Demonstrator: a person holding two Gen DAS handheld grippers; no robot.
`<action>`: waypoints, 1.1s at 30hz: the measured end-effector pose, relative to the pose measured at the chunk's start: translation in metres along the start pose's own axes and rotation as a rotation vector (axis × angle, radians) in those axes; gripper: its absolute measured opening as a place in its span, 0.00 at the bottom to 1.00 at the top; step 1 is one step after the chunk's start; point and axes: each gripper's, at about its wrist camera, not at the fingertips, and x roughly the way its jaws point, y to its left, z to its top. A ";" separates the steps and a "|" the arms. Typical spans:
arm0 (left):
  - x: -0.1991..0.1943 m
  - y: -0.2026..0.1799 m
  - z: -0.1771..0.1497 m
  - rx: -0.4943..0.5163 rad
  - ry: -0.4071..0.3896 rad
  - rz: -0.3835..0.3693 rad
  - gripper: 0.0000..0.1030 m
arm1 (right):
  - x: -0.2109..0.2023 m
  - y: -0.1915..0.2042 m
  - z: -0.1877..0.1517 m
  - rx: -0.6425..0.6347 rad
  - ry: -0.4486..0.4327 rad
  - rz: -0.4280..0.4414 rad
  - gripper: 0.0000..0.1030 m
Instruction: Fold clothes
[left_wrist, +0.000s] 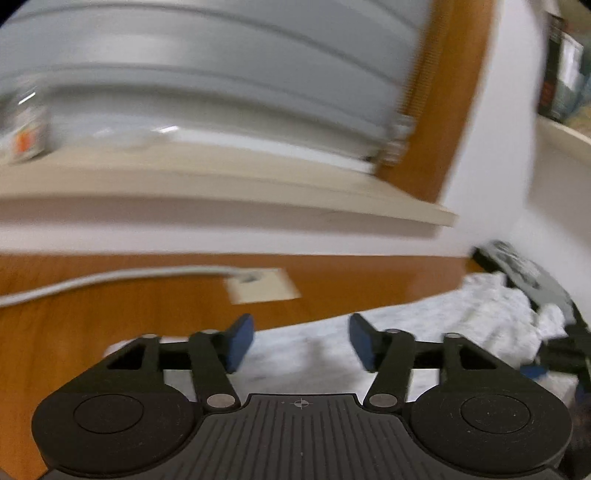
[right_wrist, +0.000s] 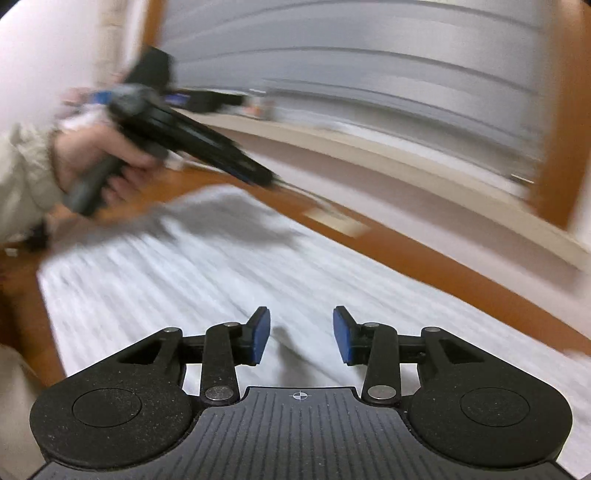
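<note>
Your white cloth (right_wrist: 229, 280) lies spread flat on the wooden desk (right_wrist: 461, 273), and no finished fold shows, so most of the folding looks still ahead. A crumpled heap of clothes (left_wrist: 495, 314) waits at the far right. Your left claw (left_wrist: 301, 343) stands wide open, holding nothing, over the cloth's edge. Your right claw (right_wrist: 301, 338) is partly open and empty above the cloth.

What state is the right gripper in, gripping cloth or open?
Open. The right gripper shows its blue pads apart with nothing between them; the white cloth lies flat below.
</note>
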 end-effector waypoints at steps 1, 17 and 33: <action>0.006 -0.013 0.002 0.019 0.005 -0.025 0.63 | -0.011 -0.012 -0.010 0.008 0.014 -0.047 0.38; 0.101 -0.247 -0.042 0.377 0.123 -0.312 0.45 | -0.054 -0.195 -0.075 0.529 0.017 -0.269 0.38; 0.109 -0.269 -0.063 0.431 0.088 -0.326 0.02 | -0.010 -0.286 -0.093 0.956 -0.050 -0.201 0.04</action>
